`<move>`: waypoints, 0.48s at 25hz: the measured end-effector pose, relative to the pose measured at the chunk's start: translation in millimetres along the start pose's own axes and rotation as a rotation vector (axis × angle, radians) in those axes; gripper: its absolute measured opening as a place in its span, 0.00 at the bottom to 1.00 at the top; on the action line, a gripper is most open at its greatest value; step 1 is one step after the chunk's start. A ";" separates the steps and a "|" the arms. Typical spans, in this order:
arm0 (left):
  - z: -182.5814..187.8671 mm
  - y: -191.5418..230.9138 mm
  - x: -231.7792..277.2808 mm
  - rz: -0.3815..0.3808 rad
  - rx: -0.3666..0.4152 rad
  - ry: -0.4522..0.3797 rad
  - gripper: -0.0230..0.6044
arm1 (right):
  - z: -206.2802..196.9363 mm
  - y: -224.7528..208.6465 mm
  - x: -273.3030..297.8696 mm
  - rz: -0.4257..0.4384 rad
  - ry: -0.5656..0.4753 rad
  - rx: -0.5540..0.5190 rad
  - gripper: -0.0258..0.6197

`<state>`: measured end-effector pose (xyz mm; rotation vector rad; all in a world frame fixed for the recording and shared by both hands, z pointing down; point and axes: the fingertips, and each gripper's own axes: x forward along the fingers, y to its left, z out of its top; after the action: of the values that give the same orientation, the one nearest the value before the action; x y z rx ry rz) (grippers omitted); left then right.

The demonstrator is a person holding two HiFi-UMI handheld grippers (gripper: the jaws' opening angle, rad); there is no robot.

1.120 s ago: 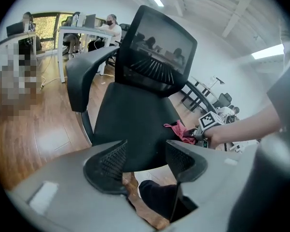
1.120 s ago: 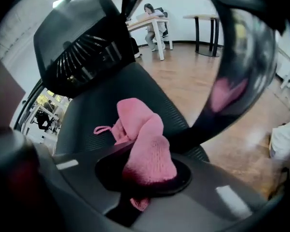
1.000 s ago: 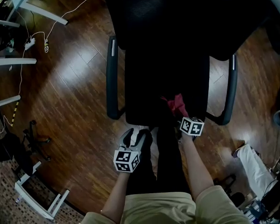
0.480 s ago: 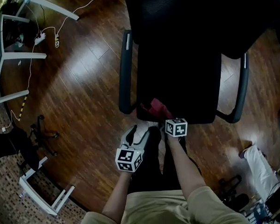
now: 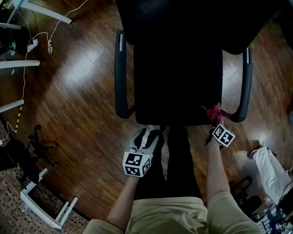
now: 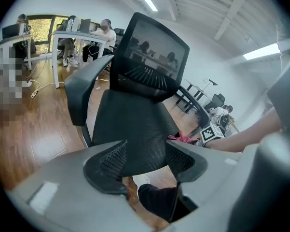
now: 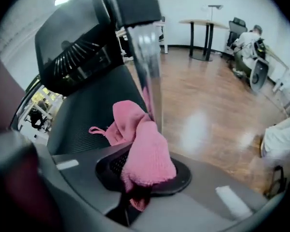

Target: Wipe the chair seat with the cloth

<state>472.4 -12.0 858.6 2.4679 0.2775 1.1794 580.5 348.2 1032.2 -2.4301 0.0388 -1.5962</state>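
your right gripper (image 5: 216, 122) is clamped on the pink cloth (image 5: 214, 112): in the right gripper view its jaws are closed tight on a thick fold of the cloth (image 7: 145, 151), which bulges up over the pads and trails forward onto the black mesh. you hold that cloth at the front right corner of the chair seat (image 5: 178, 82), just beside the curved right armrest (image 5: 246, 79), whose shiny post (image 7: 147, 57) rises directly behind the pink bundle in the right gripper view. your left gripper (image 5: 145, 136) hangs just off the seat's front edge, near the middle, above your dark trouser leg (image 5: 178, 155). its jaws stand well apart with nothing gripped between them; through the gap in the left gripper view you see only the seat (image 6: 130, 124) and the leg below. from that same view the cloth (image 6: 182, 138) shows at the far right corner of the seat. the backrest (image 6: 147, 52) stands upright behind the seat, and the chair sits on a glossy wooden floor (image 5: 73, 82).
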 end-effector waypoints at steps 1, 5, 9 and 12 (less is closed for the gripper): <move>-1.0 2.9 -2.4 0.005 -0.002 0.001 0.41 | 0.4 -3.9 -1.2 -0.027 -0.010 0.024 0.12; 4.9 22.5 -19.5 0.036 -0.006 -0.026 0.41 | -31.4 85.5 2.0 0.180 0.069 -0.096 0.12; 24.0 50.1 -55.2 0.105 -0.016 -0.083 0.42 | -141.3 291.3 -20.7 0.735 0.318 -0.543 0.12; 26.8 54.4 -67.0 0.103 0.016 -0.065 0.42 | -207.2 373.7 -23.3 0.828 0.424 -0.699 0.12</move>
<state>452.0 -90.9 819.5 2.5561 0.1435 1.1394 422.2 -48.8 1011.8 -1.8996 1.6579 -1.7580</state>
